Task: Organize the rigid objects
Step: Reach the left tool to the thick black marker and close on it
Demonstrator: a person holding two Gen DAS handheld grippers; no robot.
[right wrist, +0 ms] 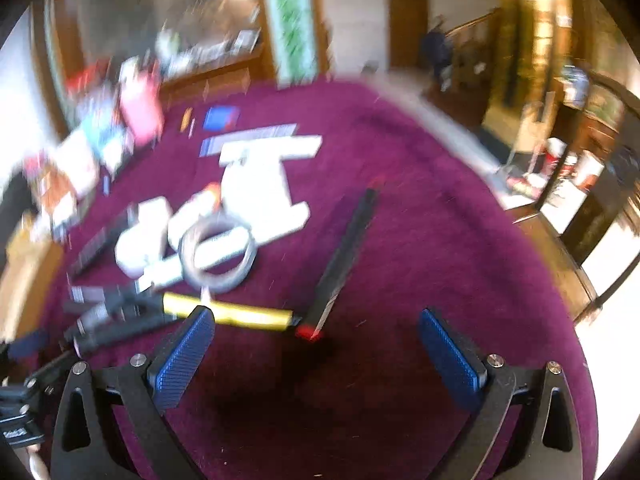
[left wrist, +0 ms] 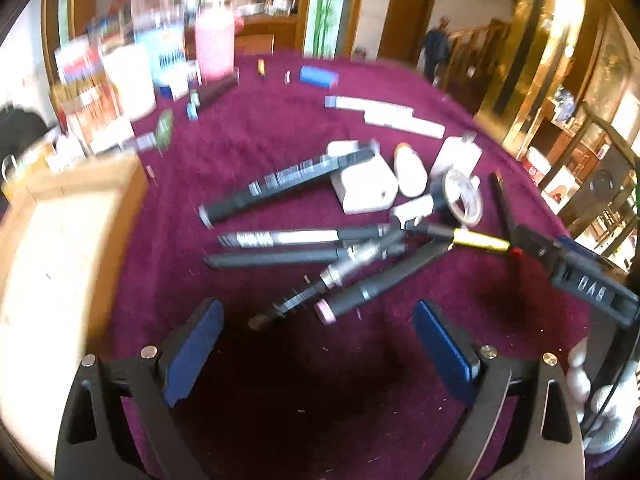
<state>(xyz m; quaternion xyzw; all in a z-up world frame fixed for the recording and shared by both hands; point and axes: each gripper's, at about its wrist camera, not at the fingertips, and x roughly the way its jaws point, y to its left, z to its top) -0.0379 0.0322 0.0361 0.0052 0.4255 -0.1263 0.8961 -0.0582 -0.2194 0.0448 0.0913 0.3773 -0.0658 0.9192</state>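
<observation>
Both tongs, left (left wrist: 318, 344) and right (right wrist: 316, 354), gape wide, holding nothing. Pens (left wrist: 280, 258) piled mid-frame, worktop (left wrist: 280, 128) cluttered; sorting looks barely begun.

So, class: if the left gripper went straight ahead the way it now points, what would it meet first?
Probably the near ends of the dark pens fanned on the purple cloth, straight ahead of the open left gripper; blur leaves depth uncertain.

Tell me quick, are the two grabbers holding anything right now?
Left gripper: open, holding nothing, above the pile of pens.
Right gripper: open, holding nothing, near the yellow pen.
</observation>
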